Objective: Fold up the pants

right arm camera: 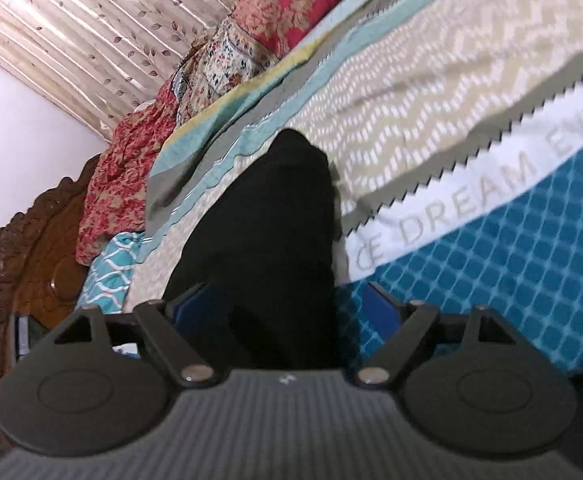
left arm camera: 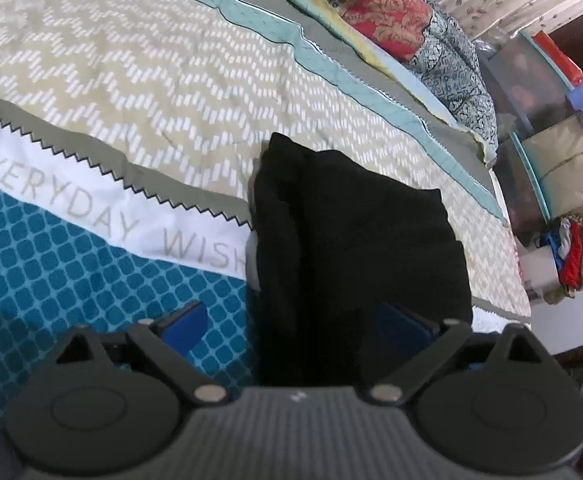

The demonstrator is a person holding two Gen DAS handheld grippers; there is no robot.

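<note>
A bed fills both views, its cover (left arm camera: 139, 80) printed in bands: beige with white zigzag dashes, a grey strip with a saw-tooth black edge, a white band lettered in grey, and teal with a pale lattice of squares. Beyond the cover's far edge lies a heap of quilts (left arm camera: 419, 28), red floral and blue paisley, soft and rumpled. A pleated curtain (right arm camera: 75, 24) with a leaf print hangs behind it, shiny in the light. In the right view a carved dark wooden headboard (right arm camera: 31, 240) stands against a plain pale wall. In the left view stacked boxes (left arm camera: 543, 128) and a small pile of bright clothes (left arm camera: 575, 256) sit beside the bed; their contents are too blurred to tell.

The pants (left arm camera: 355, 240) lie on the cover, folded into a compact black block, matte and thick, straddling the beige, white and teal bands. Their near end runs under both grippers and is cut off by the housings, so the lower edge is hidden. Folds in the black cloth are hard to make out.

The left gripper (left arm camera: 295, 324) has its jaws spread wide, one blue pad (left arm camera: 183, 320) over teal cover, the other over the pants, gripping nothing. The right gripper (right arm camera: 287, 308) is likewise wide apart, astride the pants' edge, pads clear of the cloth.
</note>
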